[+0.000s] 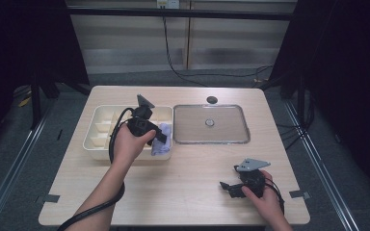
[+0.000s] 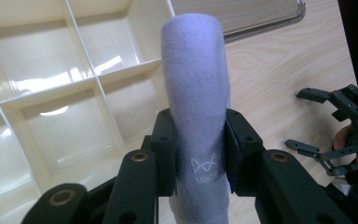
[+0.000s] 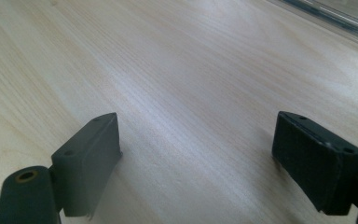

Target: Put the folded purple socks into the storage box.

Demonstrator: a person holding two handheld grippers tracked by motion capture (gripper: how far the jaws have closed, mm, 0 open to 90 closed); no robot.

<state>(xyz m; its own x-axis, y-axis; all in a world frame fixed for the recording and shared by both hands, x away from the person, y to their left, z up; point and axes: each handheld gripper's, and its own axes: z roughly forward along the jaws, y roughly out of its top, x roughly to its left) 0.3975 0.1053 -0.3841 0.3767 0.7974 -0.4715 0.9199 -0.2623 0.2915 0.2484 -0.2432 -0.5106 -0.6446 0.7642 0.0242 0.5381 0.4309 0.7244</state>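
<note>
Right gripper view is looking along wide-parted jaws at bare wood; the right gripper is resting idle and empty at the near right of the table. Farther in, the left gripper is clamping a rolled lilac cloth between its pads, holding it upright over the right end of the cream divided organizer. The step in hand, as I judge it, is placing the roll into a compartment. The next move is calling for lining the roll up with one cell, lowering it inside the walls and only then parting the jaws. Beyond the organizer, a clear flat lid is lying on the table. Which cell the roll is hanging over is hard to tell: in the high view the hand is covering that corner, and in the left gripper view the roll's lower end is being cut off by the frame edge. The small print on the cloth is too blurred to read.
</note>
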